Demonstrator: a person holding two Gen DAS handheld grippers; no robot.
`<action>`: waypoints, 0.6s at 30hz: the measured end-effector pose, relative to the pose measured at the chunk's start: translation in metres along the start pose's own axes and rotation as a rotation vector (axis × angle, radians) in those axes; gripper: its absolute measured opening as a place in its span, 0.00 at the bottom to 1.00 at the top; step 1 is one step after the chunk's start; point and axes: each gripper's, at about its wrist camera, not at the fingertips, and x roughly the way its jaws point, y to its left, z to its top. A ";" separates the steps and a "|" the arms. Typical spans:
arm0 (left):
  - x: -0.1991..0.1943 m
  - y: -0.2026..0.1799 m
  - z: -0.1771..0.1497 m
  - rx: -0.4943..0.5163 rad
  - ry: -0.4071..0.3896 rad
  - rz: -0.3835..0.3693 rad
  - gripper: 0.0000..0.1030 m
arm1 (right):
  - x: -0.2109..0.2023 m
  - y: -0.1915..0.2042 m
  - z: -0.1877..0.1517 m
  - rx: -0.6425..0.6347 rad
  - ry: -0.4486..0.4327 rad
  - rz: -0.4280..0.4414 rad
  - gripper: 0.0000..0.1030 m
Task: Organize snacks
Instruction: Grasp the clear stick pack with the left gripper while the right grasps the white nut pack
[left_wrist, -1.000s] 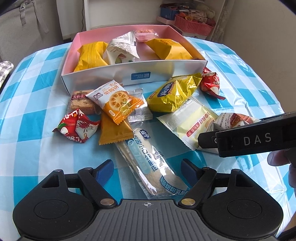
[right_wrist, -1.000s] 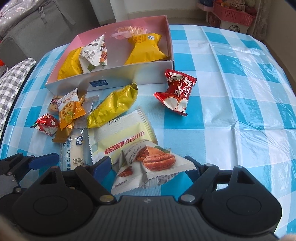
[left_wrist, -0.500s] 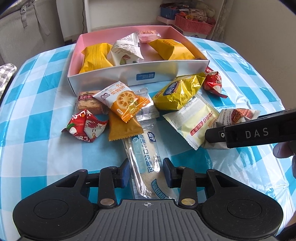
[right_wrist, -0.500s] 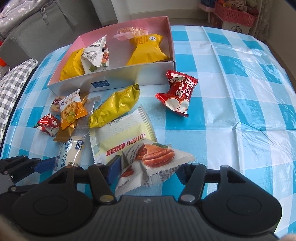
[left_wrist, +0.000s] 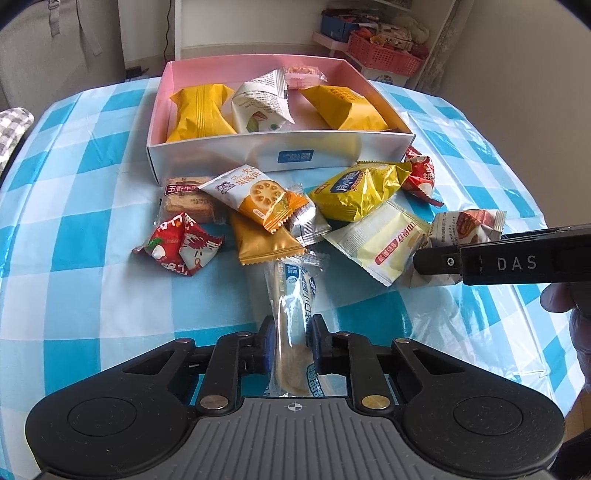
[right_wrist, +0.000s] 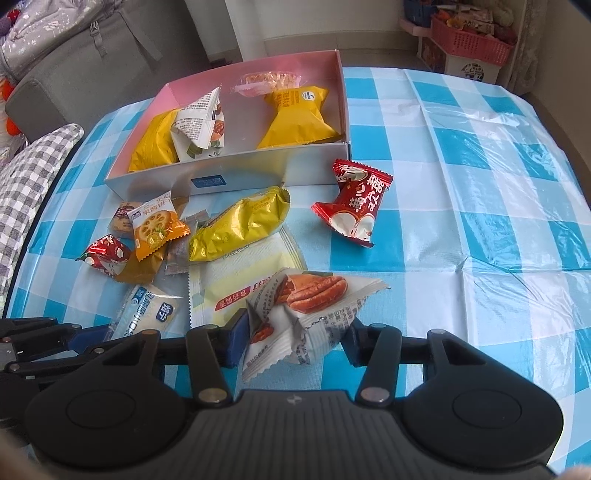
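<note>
A round surface (left_wrist: 74, 229) under a blue-and-white checked plastic cloth carried the spread, w/ a shallow rectangular cardboard box (left_wrist: 221, 153), pink inside and white outside, at its far side. In the box lay two orange-yellow pillow packs, a white printed packet and a small pink-wrapped cake. Loose snacks sat scattered on the cloth in front of it: a crinkled gold-foil bag (right_wrist: 240, 229), a flat pale-yellow packet w/ red label (right_wrist: 243, 291), a red-and-white wrapper (right_wrist: 354, 203) off to the right, plus several smaller orange, brown and red packs at left. The left claw (left_wrist: 291, 341), its jaws just closed in, pinched the near end of a long clear-wrapped bread stick w/ blue print (left_wrist: 291, 314), which lay on the cloth pointing toward the box. The right claw (right_wrist: 295, 334), jaws also just closed in, squeezed a white crinkled packet picturing a brown pastry (right_wrist: 306, 310), near the surface's front edge beside the pale-yellow packet. A person's fingertips (left_wrist: 557, 299) showed at the right claw's handle.
</note>
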 end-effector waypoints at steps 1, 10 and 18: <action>-0.002 0.001 0.000 0.000 -0.001 -0.005 0.16 | -0.002 0.000 0.000 0.001 -0.005 0.005 0.46; -0.019 0.006 -0.005 -0.006 -0.020 -0.051 0.14 | -0.016 0.000 0.003 0.017 -0.044 0.037 0.46; -0.043 0.005 -0.003 -0.004 -0.078 -0.096 0.14 | -0.035 -0.003 0.006 0.041 -0.100 0.071 0.46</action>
